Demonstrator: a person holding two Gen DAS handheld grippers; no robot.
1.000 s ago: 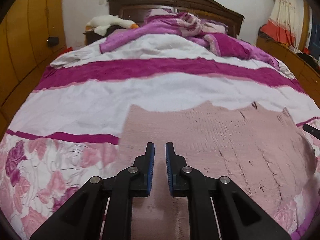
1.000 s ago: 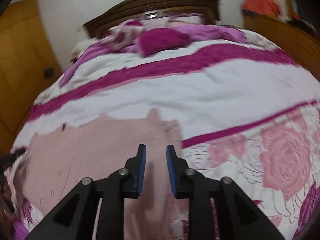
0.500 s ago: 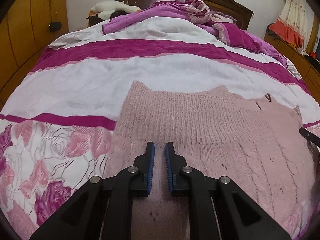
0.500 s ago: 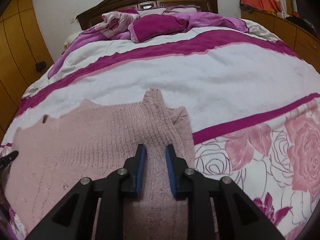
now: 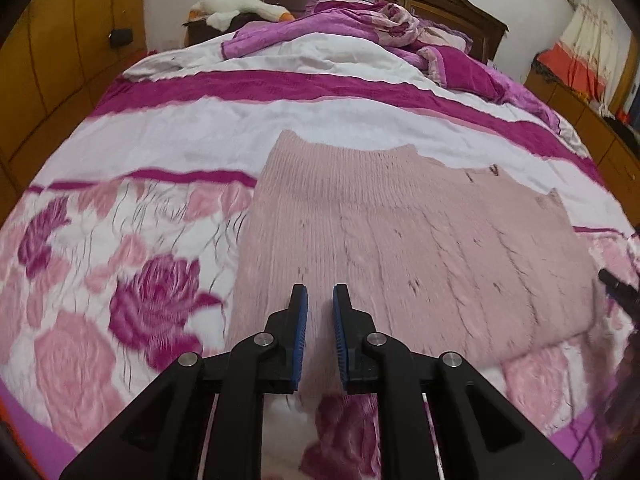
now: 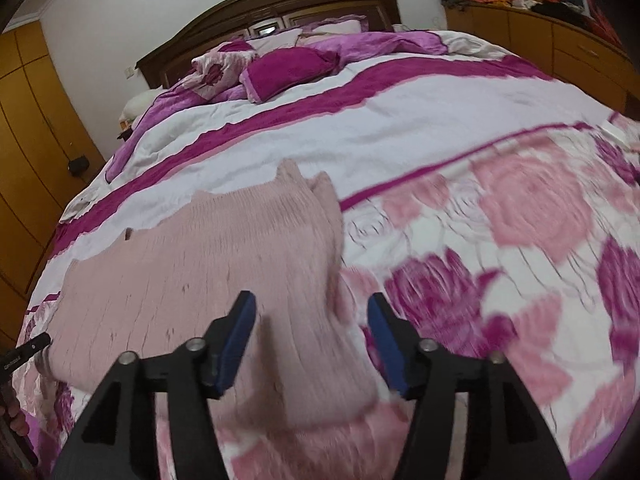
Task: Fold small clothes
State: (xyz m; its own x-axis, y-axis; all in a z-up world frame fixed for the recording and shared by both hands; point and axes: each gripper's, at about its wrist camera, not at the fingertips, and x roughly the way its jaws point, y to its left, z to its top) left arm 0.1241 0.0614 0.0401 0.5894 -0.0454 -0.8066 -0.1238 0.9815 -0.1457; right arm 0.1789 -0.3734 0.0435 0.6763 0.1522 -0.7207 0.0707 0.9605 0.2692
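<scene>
A pink knitted sweater (image 5: 400, 240) lies flat on the bed; it also shows in the right wrist view (image 6: 224, 264). My left gripper (image 5: 320, 300) hovers over the sweater's near left part, its jaws nearly shut with a narrow gap and nothing between them. My right gripper (image 6: 312, 308) is wide open above the sweater's near right edge, empty. The tip of the right gripper shows at the right edge of the left wrist view (image 5: 618, 288), and the left gripper's tip shows at the left edge of the right wrist view (image 6: 24, 354).
The bed is covered by a quilt (image 5: 132, 264) with pink and magenta roses and stripes. Crumpled purple blankets (image 5: 360, 20) and pillows (image 6: 288, 68) lie by the dark headboard. A white plush goose (image 5: 236, 6) sits at the back left. Wooden cabinets (image 6: 560, 28) flank the bed.
Both grippers pulled back toward the foot of the bed, so more of the rose-patterned quilt shows. The right gripper opened wide; the left stayed nearly shut.
</scene>
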